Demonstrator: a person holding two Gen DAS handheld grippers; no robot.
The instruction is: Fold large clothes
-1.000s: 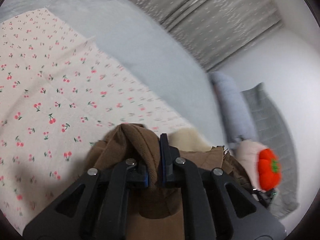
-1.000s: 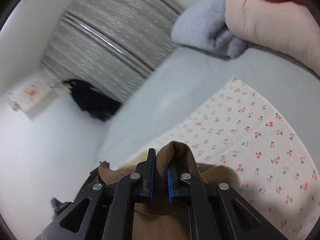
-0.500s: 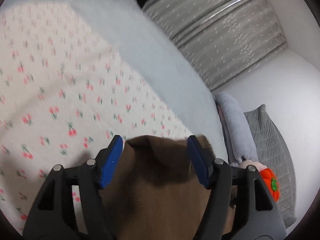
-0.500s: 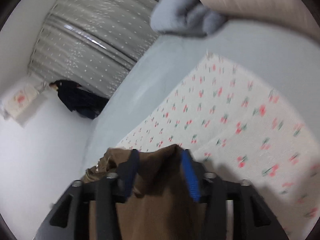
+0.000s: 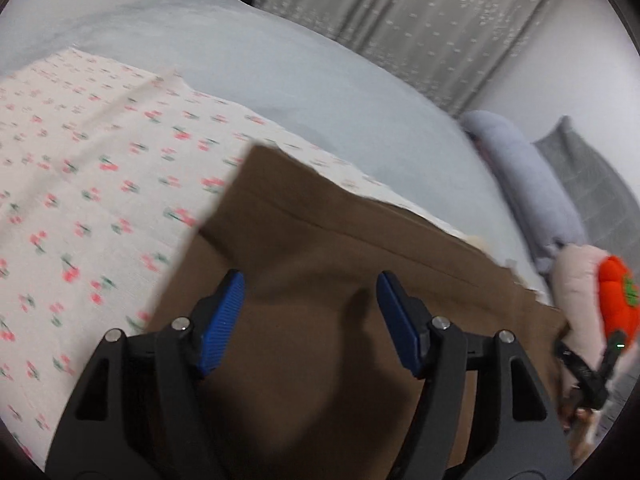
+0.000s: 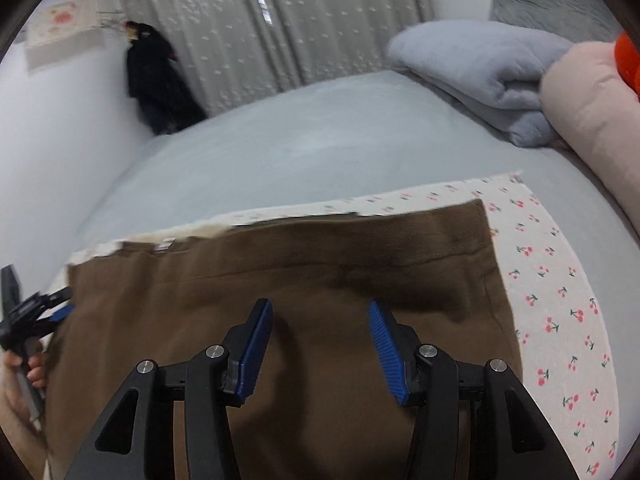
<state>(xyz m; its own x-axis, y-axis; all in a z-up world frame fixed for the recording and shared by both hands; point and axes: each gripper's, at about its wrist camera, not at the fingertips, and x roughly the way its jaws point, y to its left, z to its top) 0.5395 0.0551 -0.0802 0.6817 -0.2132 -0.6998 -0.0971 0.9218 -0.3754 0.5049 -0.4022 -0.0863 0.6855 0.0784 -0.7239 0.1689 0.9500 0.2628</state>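
Observation:
A brown garment (image 5: 320,248) lies flat on a cherry-print sheet (image 5: 80,184) on the bed; it also shows in the right wrist view (image 6: 320,264) on the same sheet (image 6: 560,304). My left gripper (image 5: 310,280) is open and empty just above the brown cloth. My right gripper (image 6: 320,310) is open and empty above the cloth too. The left gripper also shows at the left edge of the right wrist view (image 6: 24,316), and the right one at the right edge of the left wrist view (image 5: 588,364).
A pale blue bed cover (image 6: 320,152) lies beyond the sheet. A folded lilac blanket (image 6: 480,68), a pink pillow (image 6: 592,120) and an orange plush toy (image 5: 618,296) sit at the bed's head. Grey curtains (image 6: 280,20) and a dark hanging coat (image 6: 156,76) are behind.
Both grippers were shut on folds of the brown garment a second ago. They have opened and let it go, and the garment now lies spread flat on the sheet.

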